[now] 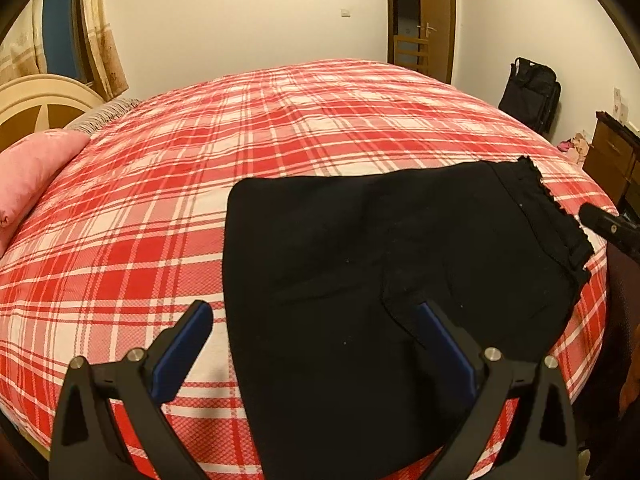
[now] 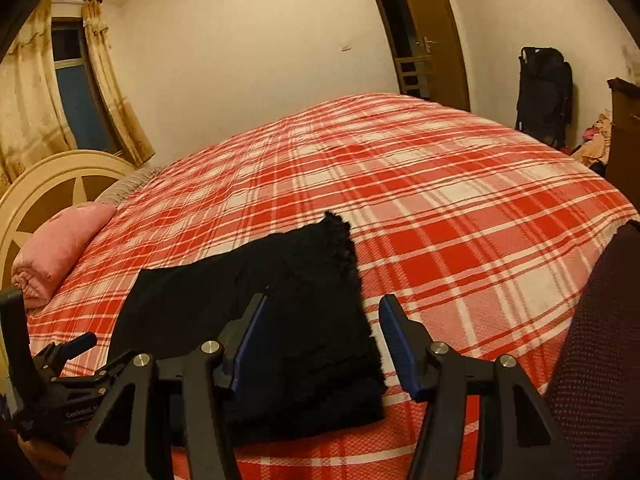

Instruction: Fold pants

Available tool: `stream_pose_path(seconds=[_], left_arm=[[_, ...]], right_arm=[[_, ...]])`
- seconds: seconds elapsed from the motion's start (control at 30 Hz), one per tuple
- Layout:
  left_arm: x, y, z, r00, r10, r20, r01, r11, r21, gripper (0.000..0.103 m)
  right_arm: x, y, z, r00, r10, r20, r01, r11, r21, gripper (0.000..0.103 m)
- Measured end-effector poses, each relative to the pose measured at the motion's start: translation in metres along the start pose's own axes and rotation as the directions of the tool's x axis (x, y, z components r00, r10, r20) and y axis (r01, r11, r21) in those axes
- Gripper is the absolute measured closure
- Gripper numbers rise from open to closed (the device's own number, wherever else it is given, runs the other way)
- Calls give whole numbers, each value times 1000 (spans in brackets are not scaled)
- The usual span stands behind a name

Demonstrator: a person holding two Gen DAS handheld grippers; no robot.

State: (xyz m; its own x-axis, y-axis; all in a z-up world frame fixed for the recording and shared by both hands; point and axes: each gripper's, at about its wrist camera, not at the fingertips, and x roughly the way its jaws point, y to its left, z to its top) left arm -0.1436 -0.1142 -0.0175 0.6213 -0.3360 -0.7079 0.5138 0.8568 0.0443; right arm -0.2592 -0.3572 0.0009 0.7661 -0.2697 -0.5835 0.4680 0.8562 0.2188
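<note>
Both hand-held grippers gape above folded pants (image 1: 360,280).

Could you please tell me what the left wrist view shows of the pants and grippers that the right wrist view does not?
Only the left wrist view shows the pants spread broad and flat, the left gripper open over their near-left edge, and the tip of one right gripper finger beside the frayed edge.

Only the right wrist view shows the right gripper open, the frayed edge lying between its fingers, the left gripper's body at the far left, and a dark sleeve.

Both show the plaid bedspread, pink pillow, door and black bag.
</note>
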Motion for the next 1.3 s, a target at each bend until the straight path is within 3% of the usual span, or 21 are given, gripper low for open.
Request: stream_pose_path(seconds=[0.23,0.33,0.4,0.5,0.57,0.67,0.77,0.8,0.83,0.9,0.93,1.0,1.07,1.17,1.3], left_arm=[[-1,1,2,1000,-3,17,3,1000,-7,0],[2,14,4,999,-42,15,43,998,-52,0],[6,29,7,997,-71,20,73,990,-123,0],[29,45,5,990,-132,-58,114,965,-237,0],[47,47,0,972,-187,-144,139,948,-287,0],[49,32,-1,980,-139,-145,107,972,-207,0],[51,31,-1,981,-130,-144,96,971,-219,0],[51,32,-1,981,-134,-143,99,969,-225,0],[51,32,-1,980,-141,-138,106,967,-230,3],[45,34,-1,979,-175,-106,147,962,-228,38],[43,31,0,980,-170,-104,145,966,-212,43],[39,34,3,980,-173,-98,150,966,-211,70],[38,44,5,975,-210,-79,183,948,-261,82],[34,54,5,961,-272,-38,248,917,-313,86],[24,51,9,962,-274,-4,261,919,-295,87]], right_arm=[[5,3,-1,999,26,-20,-26,1000,-12,39],[15,-11,0,995,99,-3,-99,994,47,39],[27,-17,2,994,102,-26,-101,993,57,37],[56,-19,-2,991,64,-115,-59,997,41,37],[70,-21,-9,980,114,-160,-102,991,81,36],[73,-21,-16,975,167,-149,-150,981,120,33],[76,-4,-19,975,123,-183,-123,992,13,33],[75,0,-19,975,113,-191,-117,993,-8,39],[74,1,-19,973,117,-198,-121,993,-11,47],[70,1,-18,971,126,-202,-130,991,-8,61],[67,3,-18,971,125,-203,-131,991,-18,66],[61,14,-17,977,85,-193,-103,991,-81,70],[52,24,-17,984,51,-169,-74,989,-130,73],[35,40,-12,993,40,-111,-58,985,-164,77],[19,58,-3,996,55,-68,-68,976,-206,78]])
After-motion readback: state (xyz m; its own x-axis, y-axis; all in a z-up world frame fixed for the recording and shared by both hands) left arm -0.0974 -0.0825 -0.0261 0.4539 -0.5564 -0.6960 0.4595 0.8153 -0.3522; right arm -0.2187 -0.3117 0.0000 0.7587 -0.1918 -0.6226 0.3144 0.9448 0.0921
